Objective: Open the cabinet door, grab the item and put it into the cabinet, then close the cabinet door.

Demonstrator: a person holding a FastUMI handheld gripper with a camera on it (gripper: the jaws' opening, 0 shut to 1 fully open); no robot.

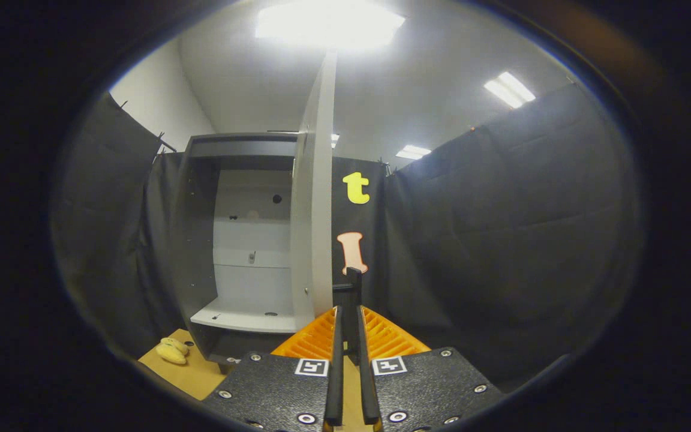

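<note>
The gripper (350,312) clamps both fingers on the dark handle (354,288) of the door (315,198), which stands wide open. Beyond it the cabinet (243,240) shows bare shelves. A yellow item (173,351) lies on the table (186,369), just beside the cabinet's left front corner.

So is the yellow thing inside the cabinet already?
No, the yellow item lies on the table outside the open cabinet.

No readable text, label, brand or number anywhere.
</note>
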